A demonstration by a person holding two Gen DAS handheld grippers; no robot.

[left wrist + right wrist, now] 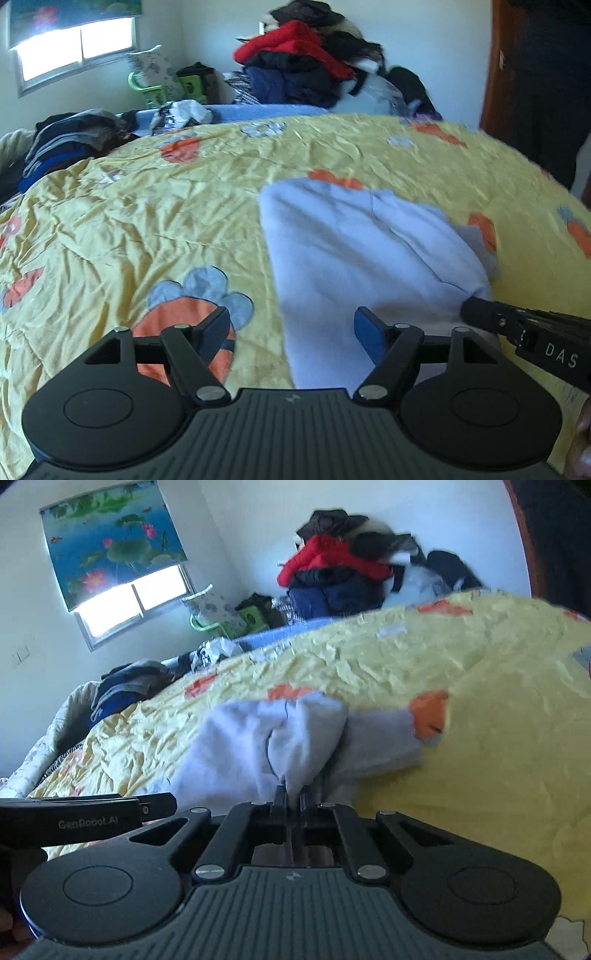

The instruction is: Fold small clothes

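- Left wrist view shows a pale lavender fleece garment lying on the yellow flowered quilt that covers the bed, right of centre and close to both tools.
- Its exact kind is hard to tell; a seam runs down the middle and a greyer layer peeks out at the right edge, so it seems to be already doubled over in part.
- The left gripper is released: its blue-padded fingers stand wide apart, the right one above the near hem of the garment, the left one above the quilt, neither pressing on cloth.
- The right gripper is clenched on a bunched corner of the garment; in the right wrist view the fabric puckers into a peak between the closed jaws and looks lifted a little off the quilt.
- Handling, as I judge it: light, soft, thick and limp, not fragile. It will sag and drape from any single pinch, and fleece should grip well in the pads without slipping.
- A good place for the free tool looks like the near left corner or hem, so the edge is spread between two holds.
- Risk: the crinkled quilt may get pinched together with the cloth.
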